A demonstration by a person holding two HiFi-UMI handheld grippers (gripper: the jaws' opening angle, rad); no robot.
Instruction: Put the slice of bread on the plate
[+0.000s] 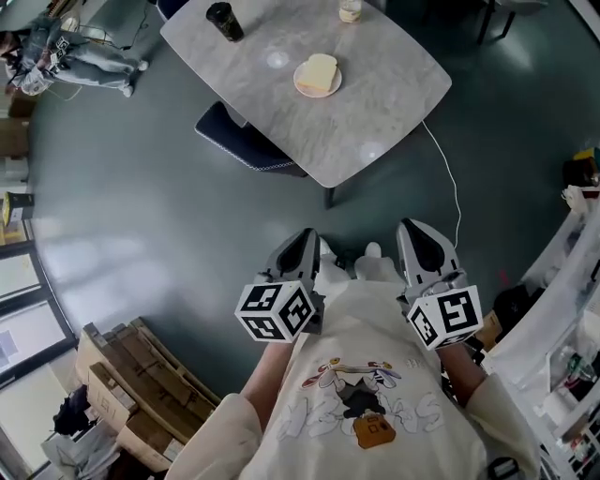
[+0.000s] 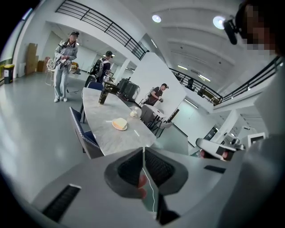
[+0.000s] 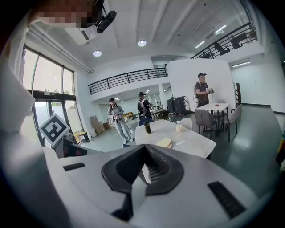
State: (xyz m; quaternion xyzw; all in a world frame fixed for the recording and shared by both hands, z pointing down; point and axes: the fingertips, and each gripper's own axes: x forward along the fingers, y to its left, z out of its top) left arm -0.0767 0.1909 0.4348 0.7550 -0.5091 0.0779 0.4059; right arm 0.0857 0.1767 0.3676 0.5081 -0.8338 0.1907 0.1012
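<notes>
A pale slice of bread [image 1: 320, 68] lies on a small round plate [image 1: 302, 87] on the grey marble table [image 1: 375, 103], far ahead of me. The bread [image 2: 119, 123] and plate also show small in the left gripper view, and the bread [image 3: 164, 143] in the right gripper view. Both grippers hang close to my chest, well short of the table and above the dark floor. My left gripper [image 1: 306, 236] is shut with nothing between its jaws, and its tips [image 2: 143, 151] meet. My right gripper [image 1: 412, 231] is also shut and empty [image 3: 143, 150].
On the table stand a dark cup [image 1: 225, 21] and a pale jar [image 1: 350, 9]. A blue chair [image 1: 246, 141] is tucked at the table's near left side. A white cable [image 1: 450, 178] runs down from the table. Wooden pallets [image 1: 131, 375] lie at lower left. People [image 2: 64, 62] stand beyond the table.
</notes>
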